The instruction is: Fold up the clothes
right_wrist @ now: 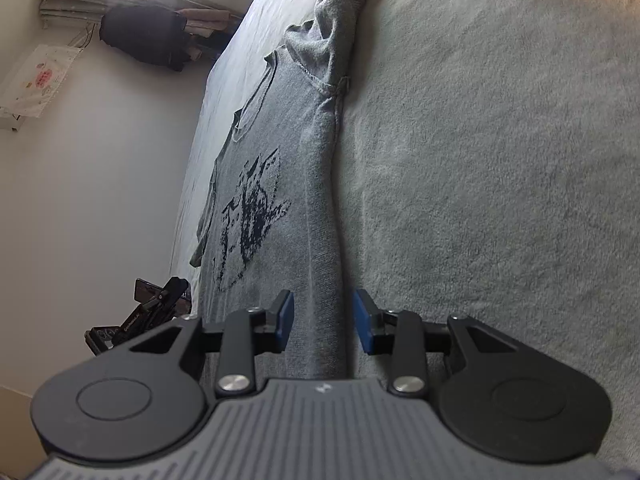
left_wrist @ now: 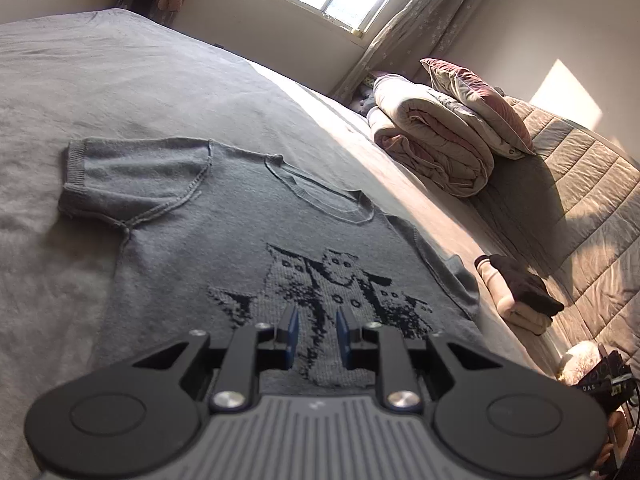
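Looking along the left gripper (left_wrist: 316, 330): blue pads a narrow gap apart, nothing pinched between them, hovering above the lower middle of a grey knit t-shirt (left_wrist: 224, 232) spread flat, front up, on the grey bedsheet (left_wrist: 120, 80). Dark cat print (left_wrist: 328, 292) just ahead of the fingertips, collar (left_wrist: 320, 196) further up the frame, one short sleeve (left_wrist: 132, 176) sticking out at centre left, the other barely seen at the right edge of the cloth. Long axis of the shirt running from the fingers up toward the collar, so hem nearest this gripper but hidden under its body. Folded quilt (left_wrist: 436, 140) with a pillow on top at upper right, a small stack of folded clothes (left_wrist: 516, 292) at right. Turning to the right wrist view: right gripper (right_wrist: 324, 318) with pads clearly apart, holding nothing, straddling the shirt's side edge (right_wrist: 328, 216), which runs straight up the frame from between the fingers to the bunched sleeve (right_wrist: 340, 8) at top centre. Body of the shirt to the left of that edge, bare sheet (right_wrist: 500, 160) to the right; the other gripper (right_wrist: 156, 312) visible low on the left. Judged from this: the right gripper is lined up on the side edge, so better placed to pinch it and carry it across the print toward the left.
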Demonstrator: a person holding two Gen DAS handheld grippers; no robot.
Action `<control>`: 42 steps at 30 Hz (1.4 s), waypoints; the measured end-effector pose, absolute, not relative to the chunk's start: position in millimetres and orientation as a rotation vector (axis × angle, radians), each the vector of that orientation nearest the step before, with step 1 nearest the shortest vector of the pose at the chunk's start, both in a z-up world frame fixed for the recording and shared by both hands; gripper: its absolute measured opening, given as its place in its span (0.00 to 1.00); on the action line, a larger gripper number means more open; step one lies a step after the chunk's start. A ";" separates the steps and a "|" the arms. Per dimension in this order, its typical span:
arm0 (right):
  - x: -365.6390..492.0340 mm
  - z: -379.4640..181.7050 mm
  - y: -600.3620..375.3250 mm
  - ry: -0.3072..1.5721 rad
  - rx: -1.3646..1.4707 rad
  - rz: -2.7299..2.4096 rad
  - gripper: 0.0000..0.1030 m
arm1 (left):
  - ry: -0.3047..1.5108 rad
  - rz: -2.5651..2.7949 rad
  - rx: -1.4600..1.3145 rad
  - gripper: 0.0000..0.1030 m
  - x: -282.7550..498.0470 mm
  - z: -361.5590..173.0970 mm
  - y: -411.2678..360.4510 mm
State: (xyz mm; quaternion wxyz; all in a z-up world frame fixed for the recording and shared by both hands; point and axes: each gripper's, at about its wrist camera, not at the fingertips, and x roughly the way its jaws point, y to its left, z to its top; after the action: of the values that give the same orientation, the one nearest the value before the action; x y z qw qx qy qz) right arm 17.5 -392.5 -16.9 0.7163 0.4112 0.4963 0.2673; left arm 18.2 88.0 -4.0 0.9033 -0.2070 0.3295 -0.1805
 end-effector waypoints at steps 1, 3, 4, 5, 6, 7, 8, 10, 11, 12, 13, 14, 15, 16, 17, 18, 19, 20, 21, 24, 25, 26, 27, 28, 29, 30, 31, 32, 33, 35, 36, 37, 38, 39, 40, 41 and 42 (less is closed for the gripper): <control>15.7 -17.9 -391.9 1.096 0.910 0.609 0.36 | 0.695 -0.393 -0.419 0.20 19.1 -6.7 75.1; 14.1 -20.8 -391.6 1.081 0.920 0.628 0.36 | 0.721 -0.434 -0.392 0.20 20.5 -12.2 46.4; 14.1 -22.8 -391.9 1.072 0.938 0.638 0.36 | 0.729 -0.450 -0.379 0.20 20.7 -14.2 32.1; 14.6 -24.9 -391.8 1.065 0.956 0.649 0.36 | 0.734 -0.464 -0.367 0.20 20.7 -15.9 18.0; 15.0 -26.9 -391.7 1.057 0.973 0.660 0.36 | 0.734 -0.477 -0.352 0.20 20.9 -17.3 3.9; 16.6 -27.7 -390.5 1.057 0.982 0.667 0.36 | 0.732 -0.489 -0.336 0.20 21.3 -18.5 -10.0; 18.1 -28.4 -389.2 1.057 0.990 0.675 0.36 | 0.728 -0.500 -0.322 0.20 21.6 -19.9 -23.6; 21.1 -28.3 -385.5 1.053 0.996 0.686 0.36 | 0.717 -0.516 -0.301 0.20 22.8 -23.0 -49.3; 22.6 -28.3 -383.7 1.052 1.000 0.691 0.36 | 0.714 -0.518 -0.295 0.20 24.2 -25.4 -60.3; 24.6 -29.4 -382.3 1.045 1.017 0.691 0.36 | 0.712 -0.519 -0.288 0.20 25.8 -28.0 -70.8; 26.6 -31.0 -380.7 1.035 1.042 0.690 0.36 | 0.709 -0.513 -0.283 0.20 27.3 -31.1 -80.9; 28.7 -32.5 -379.1 1.025 1.067 0.689 0.36 | 0.711 -0.501 -0.283 0.20 29.0 -34.6 -89.1; 31.1 -34.1 -377.6 1.012 1.096 0.686 0.36 | 0.715 -0.492 -0.290 0.20 31.0 -38.3 -95.4; 33.3 -35.4 -376.3 0.997 1.125 0.680 0.36 | 0.712 -0.483 -0.299 0.20 32.4 -41.2 -101.0; 35.3 -36.3 -375.4 0.987 1.149 0.674 0.36 | 0.707 -0.475 -0.307 0.20 33.5 -43.7 -106.4; 38.0 -37.6 -374.3 0.973 1.184 0.663 0.36 | 0.698 -0.466 -0.315 0.20 34.4 -45.5 -112.3; 40.1 -38.8 -373.9 0.961 1.213 0.653 0.36 | 0.693 -0.459 -0.322 0.20 35.0 -46.4 -117.3; 42.1 -40.0 -374.0 0.953 1.241 0.640 0.36 | 0.691 -0.455 -0.329 0.21 35.5 -46.9 -121.7; 44.0 -40.7 -374.6 0.946 1.267 0.629 0.36 | 0.692 -0.452 -0.336 0.22 35.7 -47.4 -125.7; 46.8 -37.3 -376.8 0.929 1.292 0.625 0.39 | 0.691 -0.455 -0.364 0.25 33.0 -47.8 -137.9; 46.9 -35.4 -377.3 0.924 1.291 0.627 0.39 | 0.691 -0.460 -0.372 0.25 31.4 -48.1 -142.4; 45.7 -33.4 -379.0 0.918 1.290 0.627 0.39 | 0.691 -0.467 -0.374 0.25 29.8 -48.7 -147.6; 44.5 -31.4 -380.6 0.913 1.289 0.628 0.39 | 0.690 -0.475 -0.370 0.25 28.1 -49.4 -153.2; 43.4 -30.5 -383.0 0.907 1.296 0.627 0.39 | 0.687 -0.485 -0.362 0.25 25.8 -49.7 -159.3; 43.1 -29.9 -386.3 0.902 1.302 0.624 0.39 | 0.684 -0.496 -0.353 0.25 23.3 -49.7 -165.6; 42.1 -29.1 -389.8 0.896 1.306 0.617 0.39 | 0.686 -0.514 -0.351 0.25 21.3 -50.1 -171.2; 41.9 -28.3 -394.4 0.889 1.312 0.612 0.39 | 0.691 -0.535 -0.351 0.25 19.5 -50.7 -176.3; 41.5 -27.8 -398.6 0.880 1.317 0.607 0.39 | 0.699 -0.552 -0.354 0.26 18.0 -51.7 -180.4; 42.7 -27.3 -402.6 0.870 1.320 0.597 0.39 | 0.709 -0.566 -0.358 0.26 16.6 -53.1 -183.9; 43.3 -26.4 -411.7 0.848 1.329 0.570 0.39 | 0.723 -0.616 -0.358 0.31 14.6 -55.3 -188.6; 43.9 -26.5 -415.9 0.839 1.335 0.555 0.39 | 0.728 -0.640 -0.355 0.32 13.6 -55.2 -189.6; 44.5 -26.8 -419.0 0.834 1.340 0.545 0.39 | 0.731 -0.654 -0.359 0.32 13.9 -53.3 -188.1; 44.3 -28.5 -438.9 0.833 1.340 0.532 0.39 | 0.734 -0.663 -0.367 0.32 15.0 -51.0 -185.5; 46.2 -28.7 -440.7 0.833 1.336 0.519 0.39 | 0.737 -0.673 -0.375 0.32 16.1 -48.6 -182.9; 49.9 -30.5 -437.7 0.834 1.334 0.509 0.39 | 0.731 -0.671 -0.385 0.32 18.3 -46.0 -178.9; 53.5 -32.3 -434.7 0.835 1.332 0.498 0.39 | 0.719 -0.662 -0.395 0.32 21.0 -43.2 -173.9; 54.9 -33.4 -432.2 0.837 1.330 0.487 0.39 | 0.707 -0.645 -0.404 0.32 25.5 -40.4 -168.4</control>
State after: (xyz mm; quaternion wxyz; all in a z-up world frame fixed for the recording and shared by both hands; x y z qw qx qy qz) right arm 54.9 -432.2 -33.4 0.6803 0.5924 0.3730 0.2171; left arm 25.5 -168.4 -40.4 0.8682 -0.1929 0.3377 -0.3082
